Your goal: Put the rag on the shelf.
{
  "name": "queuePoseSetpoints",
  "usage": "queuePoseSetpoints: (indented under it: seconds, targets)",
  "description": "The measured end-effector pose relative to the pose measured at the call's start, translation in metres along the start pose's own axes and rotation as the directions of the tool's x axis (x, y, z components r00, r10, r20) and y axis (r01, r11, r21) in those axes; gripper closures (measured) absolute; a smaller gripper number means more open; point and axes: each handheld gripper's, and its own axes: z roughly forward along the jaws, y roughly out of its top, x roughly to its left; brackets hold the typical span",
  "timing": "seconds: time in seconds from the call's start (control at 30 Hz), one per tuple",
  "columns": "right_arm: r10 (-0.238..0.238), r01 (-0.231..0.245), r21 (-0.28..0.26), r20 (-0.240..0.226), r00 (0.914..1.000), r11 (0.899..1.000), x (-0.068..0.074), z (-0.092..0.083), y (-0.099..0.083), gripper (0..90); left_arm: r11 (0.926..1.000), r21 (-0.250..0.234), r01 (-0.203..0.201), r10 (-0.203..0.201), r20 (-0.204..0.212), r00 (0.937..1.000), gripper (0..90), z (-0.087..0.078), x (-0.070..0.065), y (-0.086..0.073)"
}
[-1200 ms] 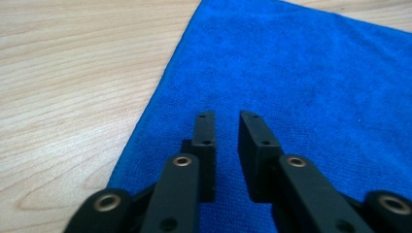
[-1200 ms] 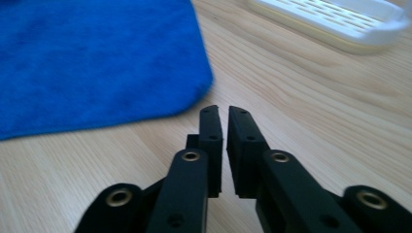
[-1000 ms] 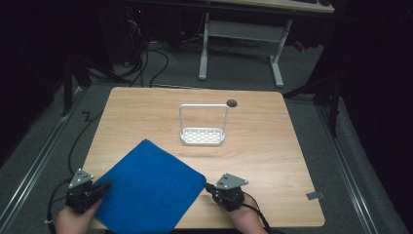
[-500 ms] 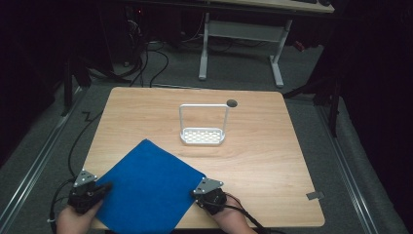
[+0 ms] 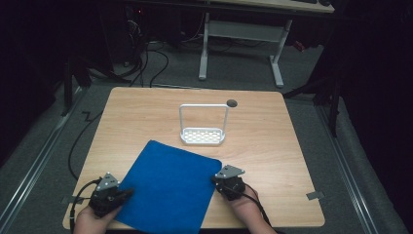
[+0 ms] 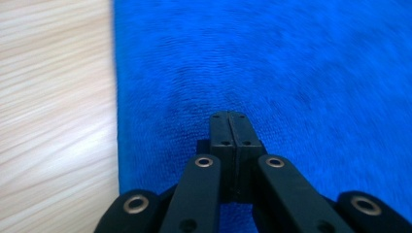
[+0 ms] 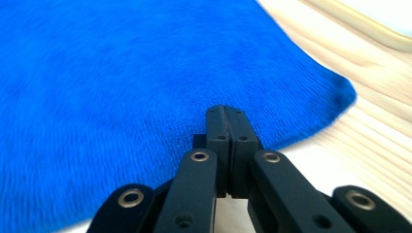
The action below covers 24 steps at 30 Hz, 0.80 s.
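White rack (image 5: 203,132) mid-table has nothing in it. Blue cloth (image 5: 168,187) lies flat near the front edge, turned diagonal, long axis running front-left to back-right. Left gripper (image 5: 127,193) and right gripper (image 5: 215,179) sit at its edges, both pinched shut.

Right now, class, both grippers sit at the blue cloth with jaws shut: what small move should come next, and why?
Probably open both jaws. The left gripper and right gripper are shut with nothing between them, tips over the cloth, which lies flat on the table. Neither can take an edge until it opens.
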Motion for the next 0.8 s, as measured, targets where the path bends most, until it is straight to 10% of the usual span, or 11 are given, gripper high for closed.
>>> queuePoseSetpoints:
  seconds: [0.23,0.53,0.8]
  targets:
    - [0.058,-0.058,-0.038,-0.001,0.9983,0.998,-0.011,-0.011,-0.003,90.0,0.9962,-0.022,-0.084,0.084,0.004,0.9964,84.9,0.003,-0.018,0.011]
    - [-0.055,0.054,-0.016,-0.165,0.9848,0.998,0.039,-0.02,-0.009,90.0,0.9989,-0.04,-0.026,0.022,-0.089,0.9958,78.2,0.005,0.002,0.003]
    - [-0.021,0.022,0.003,-0.153,0.988,1.0,0.029,-0.015,-0.012,90.0,0.9982,-0.031,-0.051,0.05,-0.058,0.9971,80.9,0.008,-0.005,0.005]
